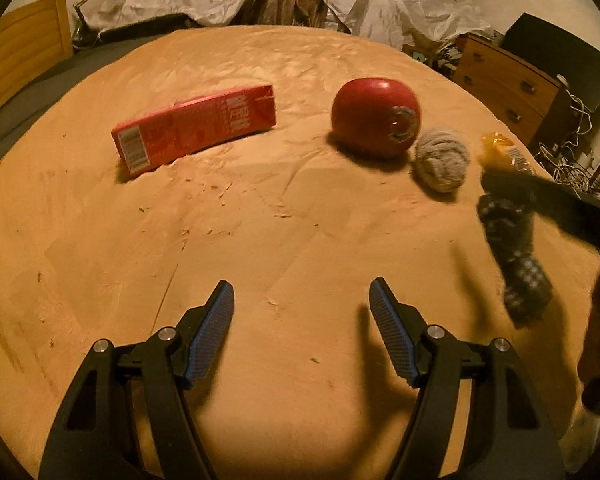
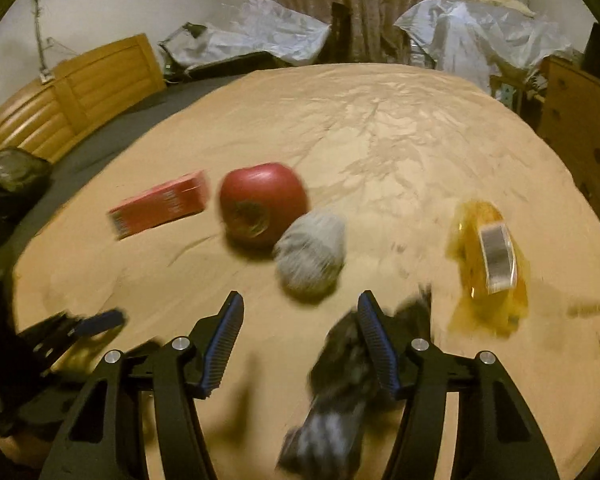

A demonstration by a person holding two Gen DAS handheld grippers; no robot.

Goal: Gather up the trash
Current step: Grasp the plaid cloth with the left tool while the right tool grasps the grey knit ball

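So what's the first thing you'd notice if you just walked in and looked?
Probably the big red ball in the middle of the tan bed cover, with a grey yarn ball right beside it. Then the red carton lying on its side to the left, and a yellow wrapper off to the right.

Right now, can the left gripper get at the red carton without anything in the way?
Probably yes. The left gripper is open over bare blanket, and the red carton lies ahead to its left with nothing between them. The red ball sits apart, off to the right.
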